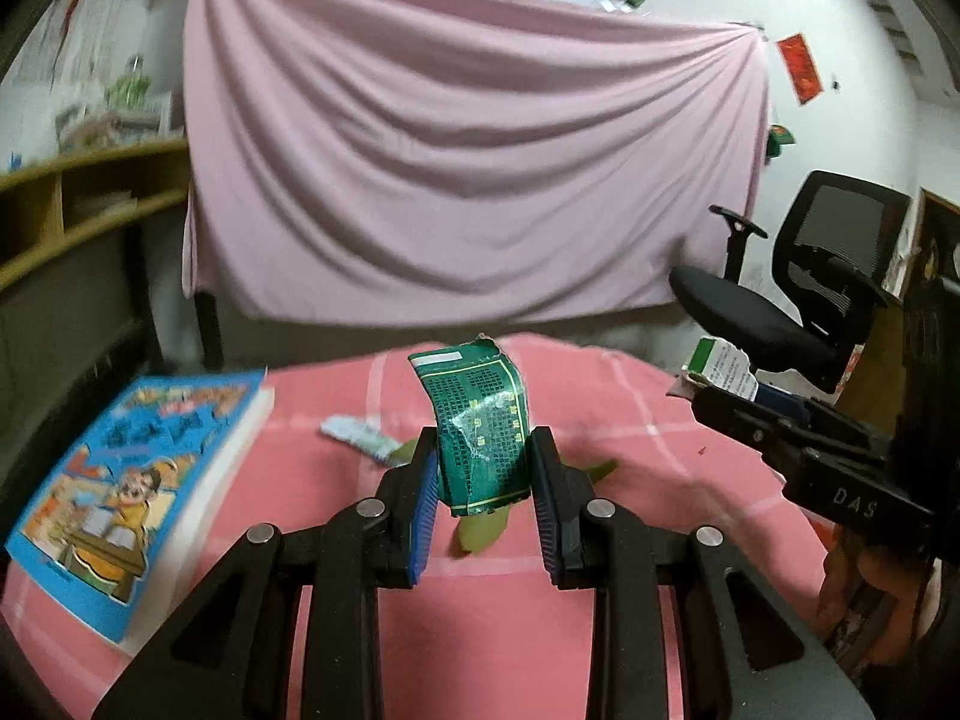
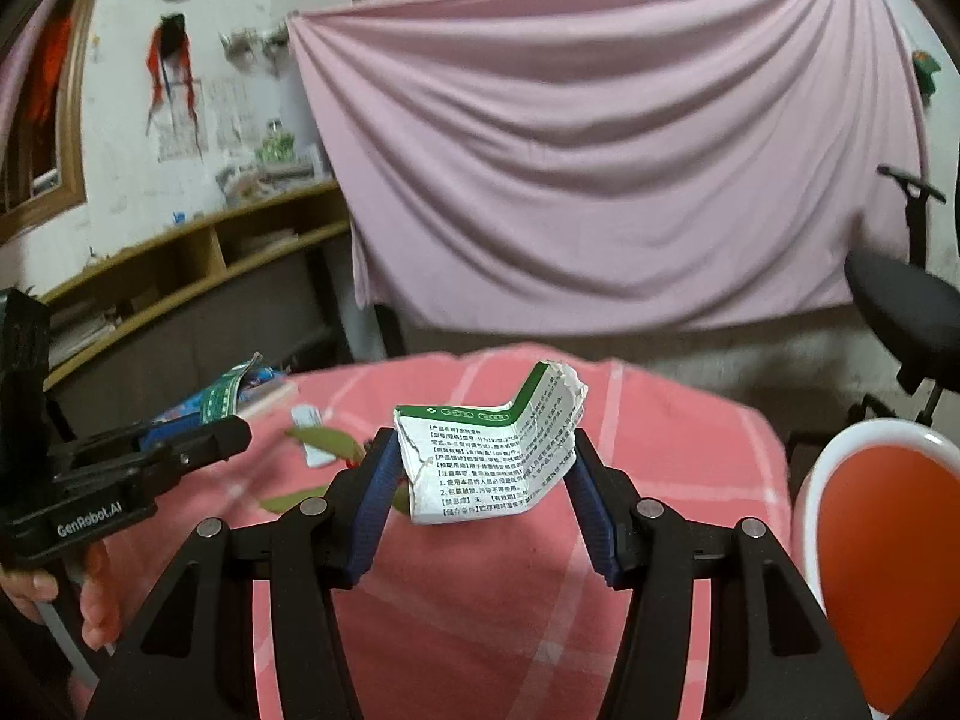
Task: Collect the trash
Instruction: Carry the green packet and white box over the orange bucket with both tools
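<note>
left gripper (image 1: 483, 468) pinching a crumpled green printed wrapper (image 1: 480, 426) at frame centre, right gripper (image 2: 480, 468) clamped on a torn white-and-green paper box (image 2: 489, 456), both above the pink checked tablecloth (image 1: 600, 396), green leaves (image 2: 324, 438) lying below

We can read two words — "DAS" on the right gripper (image 1: 729, 405) and "GenRobot.AI" on the left gripper (image 2: 231, 420). The white box (image 2: 492, 456) has tiny print — too small.

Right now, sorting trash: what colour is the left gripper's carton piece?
Dark green carton piece with pale grid print; left wrist view.
</note>
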The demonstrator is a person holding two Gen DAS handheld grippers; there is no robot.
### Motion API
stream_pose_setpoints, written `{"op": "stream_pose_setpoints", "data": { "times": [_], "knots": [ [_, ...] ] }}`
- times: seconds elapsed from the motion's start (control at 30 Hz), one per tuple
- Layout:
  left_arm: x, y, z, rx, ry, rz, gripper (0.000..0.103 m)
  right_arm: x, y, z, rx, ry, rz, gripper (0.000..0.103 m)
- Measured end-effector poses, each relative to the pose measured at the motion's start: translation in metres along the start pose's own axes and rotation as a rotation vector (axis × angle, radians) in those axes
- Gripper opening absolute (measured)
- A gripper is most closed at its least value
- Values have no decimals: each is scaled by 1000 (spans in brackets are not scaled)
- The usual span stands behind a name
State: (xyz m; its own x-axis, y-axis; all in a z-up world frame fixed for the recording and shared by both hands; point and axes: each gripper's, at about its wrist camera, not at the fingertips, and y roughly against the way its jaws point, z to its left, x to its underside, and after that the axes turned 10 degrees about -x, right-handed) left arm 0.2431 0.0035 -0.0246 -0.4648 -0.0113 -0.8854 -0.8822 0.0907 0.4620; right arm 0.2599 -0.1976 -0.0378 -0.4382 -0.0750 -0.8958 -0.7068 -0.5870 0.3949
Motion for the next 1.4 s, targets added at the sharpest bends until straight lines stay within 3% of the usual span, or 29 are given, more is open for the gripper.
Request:
{"op": "stream_pose_setpoints", "data": {
  "times": [0.37,0.67,0.9,1.13,1.4],
  "knots": [
    [3,43,-22,-88,-52,-213,25,1,37,13,44,74,-200,53],
    [-11,58,-64,-44,-123,-312,25,0,78,9,144,129,-327,53],
    [-24,59,-109,23,-176,-327,25,1,115,-29,220,41,-392,53],
    [-31,55,-165,114,-245,-324,25,8,146,-68,310,-46,-403,53],
    [-33,25,-221,197,-279,-222,25,16,170,-112,399,-166,-369,53]
  ]
}}
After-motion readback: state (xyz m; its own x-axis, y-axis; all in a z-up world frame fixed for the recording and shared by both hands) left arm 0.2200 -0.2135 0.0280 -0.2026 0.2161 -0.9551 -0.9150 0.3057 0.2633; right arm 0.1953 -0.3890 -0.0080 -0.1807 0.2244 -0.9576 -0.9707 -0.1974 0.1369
